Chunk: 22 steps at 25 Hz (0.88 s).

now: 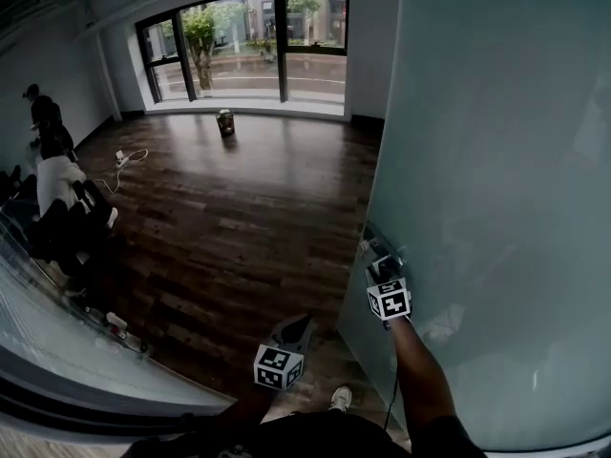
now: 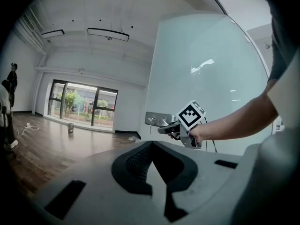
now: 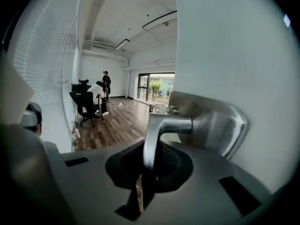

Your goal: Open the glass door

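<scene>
The frosted glass door (image 1: 496, 160) fills the right of the head view and stands swung in over the wooden floor. Its metal lever handle (image 3: 155, 134) sits on a steel plate (image 3: 220, 125) at the door's edge. My right gripper (image 3: 149, 165) is shut on the lever, which hangs down between its jaws. In the head view the right gripper (image 1: 385, 273) is against the door's edge at the handle (image 1: 380, 244). My left gripper (image 1: 298, 328) hangs lower and to the left, away from the door. Its jaws are shut with nothing between them (image 2: 151, 146).
Dark wooden floor (image 1: 239, 218) runs to a wide window (image 1: 253, 46) at the far wall, with a small can (image 1: 225, 122) in front of it. People and office chairs (image 1: 57, 198) stand at the left, by a partition with blinds (image 1: 38, 332). A cable (image 1: 129, 160) lies on the floor.
</scene>
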Each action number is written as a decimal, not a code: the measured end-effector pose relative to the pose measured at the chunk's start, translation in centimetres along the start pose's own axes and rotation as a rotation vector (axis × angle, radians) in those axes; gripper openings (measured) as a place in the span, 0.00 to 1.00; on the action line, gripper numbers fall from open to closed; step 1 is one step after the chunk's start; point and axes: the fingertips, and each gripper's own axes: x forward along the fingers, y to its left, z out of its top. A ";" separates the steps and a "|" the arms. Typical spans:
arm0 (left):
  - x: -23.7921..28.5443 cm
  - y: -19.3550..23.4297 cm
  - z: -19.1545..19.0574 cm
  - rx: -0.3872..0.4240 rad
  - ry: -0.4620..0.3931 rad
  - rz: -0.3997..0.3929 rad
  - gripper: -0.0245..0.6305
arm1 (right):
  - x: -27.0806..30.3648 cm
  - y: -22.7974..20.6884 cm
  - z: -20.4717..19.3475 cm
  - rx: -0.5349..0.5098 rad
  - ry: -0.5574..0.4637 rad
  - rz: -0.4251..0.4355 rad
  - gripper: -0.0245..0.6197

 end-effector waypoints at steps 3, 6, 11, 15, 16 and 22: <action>3.1 -0.1 0.7 -0.004 -0.006 -0.001 0.05 | 0.6 -4.2 -0.4 0.025 0.003 -0.045 0.08; 6.4 -0.3 0.8 -0.001 -0.005 -0.007 0.05 | 1.1 -8.7 -0.8 0.051 0.007 -0.084 0.08; 10.5 -0.5 1.3 -0.015 0.002 0.005 0.05 | 1.3 -15.9 -1.6 0.098 0.016 -0.144 0.08; 12.9 -0.5 1.8 -0.018 -0.002 0.027 0.05 | 1.0 -21.6 -2.4 0.130 0.025 -0.200 0.08; 13.5 -0.4 1.9 -0.018 -0.002 0.035 0.05 | 1.0 -23.1 -2.6 0.137 0.026 -0.216 0.08; 15.9 -0.7 1.7 -0.068 0.007 0.063 0.05 | 0.2 -30.8 -4.6 0.192 0.054 -0.304 0.08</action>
